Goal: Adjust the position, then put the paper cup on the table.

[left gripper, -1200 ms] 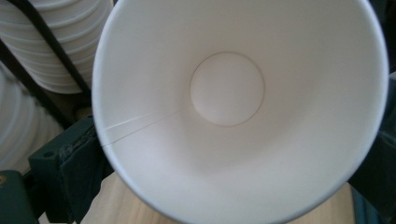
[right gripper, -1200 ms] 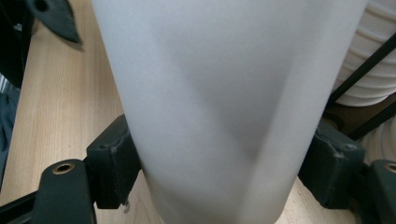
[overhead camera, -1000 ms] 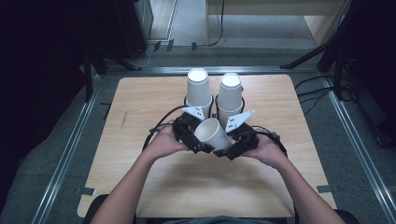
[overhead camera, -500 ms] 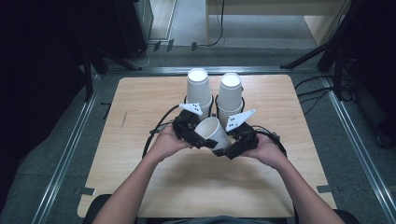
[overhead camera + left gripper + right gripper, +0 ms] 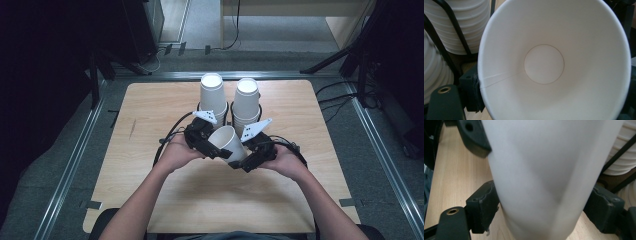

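While both hands sit mid-table in the high view, a loose paper cup (image 5: 227, 142) lies tilted between the left gripper (image 5: 212, 148) and right gripper (image 5: 246, 161), mouth up and toward the left one. It's just in front of the two cup stacks (image 5: 213, 95) in their black wire rack (image 5: 229, 114). Vs a sec ago the cup looks tipped a bit further over; hands haven't shifted.

Left gripper view: I'm looking straight into the cup (image 5: 554, 60), base disc dead centre. One black pad (image 5: 471, 92) touches the rim's outside at lower left. Jaws have just been closing a little, cup rim between them, but still near full width; firm grip or not, can't tell.

Right gripper view: cup wall (image 5: 549, 177) runs up between both pads (image 5: 482, 205), which touch it either side. Jaws have just been opening, so I read this as a handover, right letting go, left taking the rim. Wood tabletop (image 5: 456, 177) below.
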Tool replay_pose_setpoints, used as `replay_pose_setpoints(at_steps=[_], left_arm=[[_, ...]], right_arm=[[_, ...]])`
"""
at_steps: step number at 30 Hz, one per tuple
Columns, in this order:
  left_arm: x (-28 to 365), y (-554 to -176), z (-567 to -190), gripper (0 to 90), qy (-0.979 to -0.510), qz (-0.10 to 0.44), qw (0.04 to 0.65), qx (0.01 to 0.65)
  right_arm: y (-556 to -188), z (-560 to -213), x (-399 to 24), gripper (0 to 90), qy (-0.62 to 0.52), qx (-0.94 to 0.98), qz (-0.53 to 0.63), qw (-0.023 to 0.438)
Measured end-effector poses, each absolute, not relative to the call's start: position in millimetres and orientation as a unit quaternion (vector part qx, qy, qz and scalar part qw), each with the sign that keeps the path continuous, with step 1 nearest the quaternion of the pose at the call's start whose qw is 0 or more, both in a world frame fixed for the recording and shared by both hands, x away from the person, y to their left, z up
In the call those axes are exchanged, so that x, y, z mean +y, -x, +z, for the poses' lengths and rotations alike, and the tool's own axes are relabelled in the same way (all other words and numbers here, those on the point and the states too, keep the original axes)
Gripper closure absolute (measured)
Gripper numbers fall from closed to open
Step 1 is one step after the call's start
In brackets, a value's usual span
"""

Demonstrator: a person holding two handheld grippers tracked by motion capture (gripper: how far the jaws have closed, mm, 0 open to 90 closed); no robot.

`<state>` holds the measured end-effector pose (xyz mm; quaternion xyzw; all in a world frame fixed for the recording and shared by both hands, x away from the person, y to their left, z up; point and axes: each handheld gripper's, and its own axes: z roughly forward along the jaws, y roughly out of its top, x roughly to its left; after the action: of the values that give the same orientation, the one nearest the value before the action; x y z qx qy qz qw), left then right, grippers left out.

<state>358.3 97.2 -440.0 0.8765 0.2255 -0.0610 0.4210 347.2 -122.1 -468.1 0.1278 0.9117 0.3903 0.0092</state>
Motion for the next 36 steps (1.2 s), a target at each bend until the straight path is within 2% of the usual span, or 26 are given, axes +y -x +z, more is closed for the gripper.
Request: replay_pose_setpoints(at_steps=[1, 11, 12, 15, 19, 25, 33, 36], left_arm=[[98.1, -356.8, -437.8, 11.6, -0.879, -0.047, 0.419, 0.224], [102.1, -354.6, -436.5, 11.5, -0.894, -0.032, 0.392, 0.213], [102.7, -354.8, -436.9, 11.5, -0.898, -0.032, 0.386, 0.21], [101.6, -352.4, -441.5, 11.4, -0.911, -0.034, 0.364, 0.191], [99.7, -350.2, -444.2, 11.4, -0.924, -0.025, 0.342, 0.171], [101.1, -348.9, -445.5, 11.3, -0.925, -0.019, 0.341, 0.164], [109.3, -350.6, -446.5, 11.3, -0.925, -0.012, 0.337, 0.173], [113.1, -349.9, -445.2, 11.1, -0.925, -0.015, 0.338, 0.175]], right_arm=[[-346.4, -467.7, -122.6, 17.7, -0.128, 0.913, 0.387, 0.012], [-338.9, -470.3, -132.0, 16.0, -0.123, 0.93, 0.346, 0.007], [-339.6, -471.6, -134.2, 16.3, -0.131, 0.932, 0.338, -0.013], [-339.9, -472.1, -138.2, 16.3, -0.139, 0.932, 0.334, -0.032], [-340.7, -471.0, -141.6, 16.3, -0.152, 0.93, 0.334, -0.027], [-340.1, -471.8, -145.0, 16.3, -0.16, 0.928, 0.336, -0.002], [-341.9, -474.4, -151.6, 16.3, -0.176, 0.926, 0.334, 0.018], [-343.4, -473.3, -155.3, 16.3, -0.18, 0.925, 0.335, 0.012]])
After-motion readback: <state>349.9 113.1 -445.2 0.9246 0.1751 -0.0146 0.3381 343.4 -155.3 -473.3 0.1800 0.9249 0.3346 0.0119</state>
